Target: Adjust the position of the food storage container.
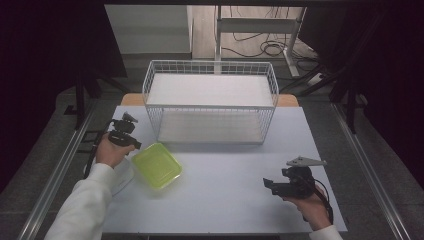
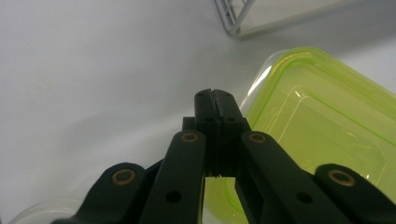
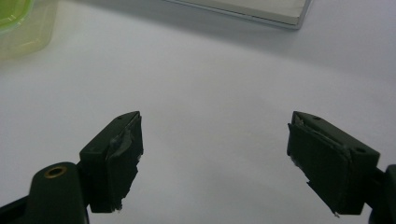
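So, high view first: my left gripper (image 1: 131, 141) sits at the table's (image 1: 225, 195) left side, just beside the near-left edge of the green container (image 1: 156, 165), which lies flat on the table in front of the wire basket's (image 1: 210, 100) left corner. Can't tell from up here whether the tips touch the rim. Right gripper (image 1: 270, 185) rests low at the table's right side, well apart from the container, pointing left, w/ nothing near its tips.

Left gripper view: jaws are pressed tight together, pads meeting w/ no gap, nothing clamped between them. Green container (image 2: 322, 126) lies just to the right of the tips, its clear rim right beside them; a corner of the wire basket (image 2: 233, 21) shows up top.

Right gripper view: right gripper (image 3: 215, 158) jaws stand wide apart, bare table (image 3: 210, 84) between them, holding nothing. Container's edge (image 3: 18, 23) shows far off at top left, basket base (image 3: 261, 11) at top.
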The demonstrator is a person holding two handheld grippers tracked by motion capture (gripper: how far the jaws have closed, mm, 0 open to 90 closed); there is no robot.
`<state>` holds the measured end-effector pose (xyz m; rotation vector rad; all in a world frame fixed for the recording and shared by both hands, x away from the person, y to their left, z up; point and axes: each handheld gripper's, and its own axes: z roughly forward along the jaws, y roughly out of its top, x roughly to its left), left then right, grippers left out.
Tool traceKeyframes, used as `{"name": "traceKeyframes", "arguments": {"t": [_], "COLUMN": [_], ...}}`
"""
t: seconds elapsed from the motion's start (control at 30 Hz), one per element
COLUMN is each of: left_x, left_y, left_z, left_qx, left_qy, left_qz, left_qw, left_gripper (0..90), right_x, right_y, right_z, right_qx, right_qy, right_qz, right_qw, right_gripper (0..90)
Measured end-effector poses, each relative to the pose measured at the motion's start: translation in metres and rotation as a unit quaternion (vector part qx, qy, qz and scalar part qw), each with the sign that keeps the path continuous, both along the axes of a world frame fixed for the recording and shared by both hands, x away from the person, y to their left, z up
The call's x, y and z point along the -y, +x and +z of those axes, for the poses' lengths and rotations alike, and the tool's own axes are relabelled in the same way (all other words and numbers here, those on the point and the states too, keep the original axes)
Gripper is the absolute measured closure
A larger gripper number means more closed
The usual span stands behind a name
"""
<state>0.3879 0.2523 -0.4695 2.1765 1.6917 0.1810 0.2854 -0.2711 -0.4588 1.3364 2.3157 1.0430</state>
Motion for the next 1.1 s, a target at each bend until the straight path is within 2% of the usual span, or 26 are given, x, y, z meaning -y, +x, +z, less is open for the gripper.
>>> {"name": "traceKeyframes", "arguments": {"t": [0.17,0.4,0.53,0.67,0.73,0.87,0.97,1.1], "left_x": [0.005,0.004,0.009,0.017,0.019,0.022,0.021,0.024], "left_y": [-0.002,-0.003,-0.006,-0.013,-0.016,-0.02,-0.019,-0.021], "left_z": [-0.001,-0.002,-0.002,-0.001,0.0,-0.001,-0.002,-0.001], "left_qx": [-0.001,0.0,-0.002,0.008,0.004,0.007,0.008,0.005], "left_qy": [0.015,0.014,0.0,-0.01,-0.011,-0.012,-0.023,-0.026], "left_qz": [-0.008,-0.01,-0.018,-0.025,-0.03,-0.033,-0.022,-0.028], "left_qw": [0.9999,0.9999,0.9998,0.9996,0.9995,0.9994,0.9995,0.9993], "left_gripper": [90.0,90.0,90.0,90.0,90.0,89.9,89.9,90.0], "right_x": [0.001,0.002,0.002,0.002,0.002,0.001,0.0,0.0], "right_y": [0.001,0.002,0.002,0.002,0.002,0.002,0.001,0.002], "right_z": [-0.001,-0.001,-0.001,-0.001,-0.001,-0.001,-0.001,-0.001], "right_qx": [0.0,-0.001,-0.001,-0.001,-0.002,-0.003,-0.002,-0.002], "right_qy": [-0.004,-0.004,-0.005,-0.005,-0.005,-0.006,-0.007,-0.007], "right_qz": [-0.009,-0.013,-0.016,-0.019,-0.019,-0.016,-0.015,-0.015], "right_qw": [1.0,0.9999,0.9999,0.9998,0.9998,0.9998,0.9999,0.9999], "right_gripper": [17.6,17.6,17.4,17.1,17.1,17.1,17.1,17.1]}}
